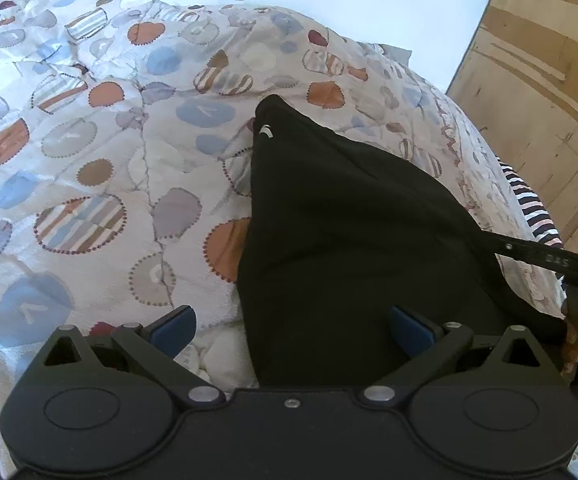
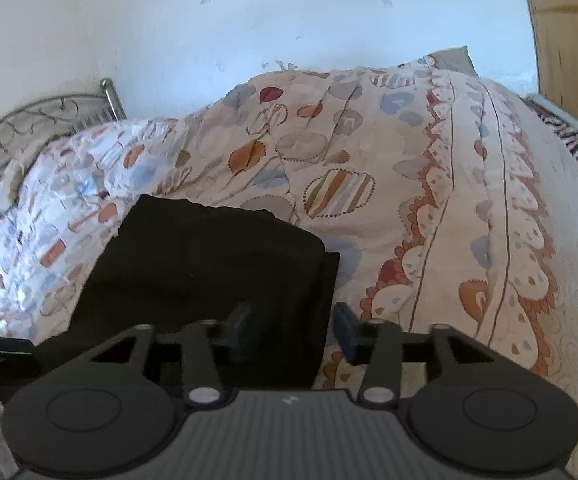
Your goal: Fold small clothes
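- The black garment (image 1: 349, 232) lies on the patterned quilt (image 1: 89, 152) of the bed. In my left wrist view it fills the lower centre and right of the frame and tapers to a corner at upper centre.
- My left jaws (image 1: 293, 330) stand released and wide. The left blue pad (image 1: 173, 326) sits over bare quilt and the right blue pad (image 1: 411, 330) over black cloth, so the garment's left edge runs up between them; neither pad presses on it.
- My right jaws (image 2: 293, 330) are also released, at a middling width. In the right wrist view the garment's right edge drops through the gap between the pads; whether either pad touches the cloth I cannot tell.
- The long axis, as I judge it, runs from my jaws at the bottom of both frames toward the wall (image 2: 249, 20) at the top.
- Each hand is nearest its own near corner: left edge for the left, right edge for the right.
- I judge the coming move to be pinching those two corners and carrying them up-frame to the far edge.
- The right gripper's finger (image 1: 549, 256) crosses the right edge of the left view, just beside the cloth.
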`<state>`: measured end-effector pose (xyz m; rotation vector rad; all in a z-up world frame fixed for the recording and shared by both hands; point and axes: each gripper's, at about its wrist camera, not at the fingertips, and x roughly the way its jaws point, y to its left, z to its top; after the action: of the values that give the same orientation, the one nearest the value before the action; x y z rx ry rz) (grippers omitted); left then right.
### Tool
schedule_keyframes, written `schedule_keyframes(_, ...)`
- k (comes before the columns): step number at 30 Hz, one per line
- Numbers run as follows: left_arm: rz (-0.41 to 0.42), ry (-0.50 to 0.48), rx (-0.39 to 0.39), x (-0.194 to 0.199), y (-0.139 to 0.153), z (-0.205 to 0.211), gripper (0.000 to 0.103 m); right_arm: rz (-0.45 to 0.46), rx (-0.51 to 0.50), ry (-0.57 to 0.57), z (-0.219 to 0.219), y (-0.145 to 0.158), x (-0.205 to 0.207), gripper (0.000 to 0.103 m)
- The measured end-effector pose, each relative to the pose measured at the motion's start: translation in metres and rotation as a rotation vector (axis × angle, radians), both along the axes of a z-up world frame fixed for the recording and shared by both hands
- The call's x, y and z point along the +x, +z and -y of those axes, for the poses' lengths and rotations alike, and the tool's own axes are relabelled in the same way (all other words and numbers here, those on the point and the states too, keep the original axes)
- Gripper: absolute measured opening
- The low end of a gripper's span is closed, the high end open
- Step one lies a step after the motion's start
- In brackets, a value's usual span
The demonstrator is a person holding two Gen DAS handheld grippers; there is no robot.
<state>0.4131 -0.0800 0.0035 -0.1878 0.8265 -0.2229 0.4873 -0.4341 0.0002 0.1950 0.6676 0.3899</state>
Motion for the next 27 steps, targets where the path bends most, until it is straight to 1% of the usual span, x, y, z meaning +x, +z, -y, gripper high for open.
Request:
schedule_keyframes(2,0.004,0.001,0.016,0.001,0.002,-0.001,0.102,-0.005,0.025,0.014,0.003,0.000,0.001,0.076)
schedule_keyframes(3,0.007,0.003,0.025,0.003,0.003,-0.001,0.102,-0.010,0.046,0.025,0.004,-0.001,0.002,0.078)
schedule_keyframes(5,0.013,0.008,0.037,0.006,0.005,-0.004,0.102,-0.023,0.079,0.039,0.005,-0.002,0.007,0.089)
schedule_keyframes(8,0.019,0.006,0.060,0.019,0.008,-0.008,0.102,-0.045,0.092,0.040,0.002,-0.006,0.018,0.092)
schedule_keyframes(10,0.030,-0.007,0.081,0.033,0.008,-0.010,0.102,-0.061,0.095,0.031,0.001,-0.010,0.029,0.094)
schedule_keyframes(12,0.034,-0.023,0.089,0.049,0.005,-0.011,0.102,-0.084,0.118,0.017,0.002,-0.017,0.040,0.094)
schedule_keyframes(15,0.024,-0.038,0.088,0.075,-0.004,-0.013,0.102,-0.105,0.162,0.004,0.004,-0.025,0.052,0.095)
schedule_keyframes(18,-0.004,-0.043,0.076,0.098,-0.013,-0.014,0.102,-0.099,0.176,0.000,0.001,-0.029,0.058,0.096)
schedule_keyframes(19,-0.015,-0.047,0.065,0.105,-0.016,-0.014,0.101,-0.094,0.173,-0.002,-0.001,-0.029,0.060,0.093)
schedule_keyframes(20,-0.027,-0.050,0.053,0.110,-0.018,-0.014,0.098,-0.086,0.167,0.000,-0.004,-0.028,0.062,0.081)
schedule_keyframes(21,-0.044,-0.056,0.028,0.115,-0.020,-0.014,0.090,-0.083,0.168,0.009,-0.006,-0.028,0.062,0.071)
schedule_keyframes(22,-0.057,-0.060,-0.004,0.118,-0.021,-0.015,0.079,-0.079,0.167,0.020,-0.010,-0.027,0.062,0.054)
schedule_keyframes(23,-0.066,-0.062,-0.041,0.120,-0.022,-0.015,0.072,-0.073,0.164,0.030,-0.014,-0.026,0.061,0.045)
schedule_keyframes(24,-0.072,-0.068,-0.077,0.121,-0.021,-0.015,0.056,-0.065,0.159,0.041,-0.018,-0.024,0.059,0.039)
schedule_keyframes(25,-0.078,-0.074,-0.104,0.123,-0.021,-0.014,0.038,-0.054,0.158,0.048,-0.021,-0.023,0.057,0.028)
schedule_keyframes(26,-0.084,-0.069,-0.118,0.124,-0.020,-0.012,0.035,-0.038,0.149,0.042,-0.024,-0.020,0.054,0.023)
schedule_keyframes(27,-0.086,-0.057,-0.101,0.124,-0.018,-0.008,0.026,-0.024,0.140,0.041,-0.027,-0.017,0.051,0.020)
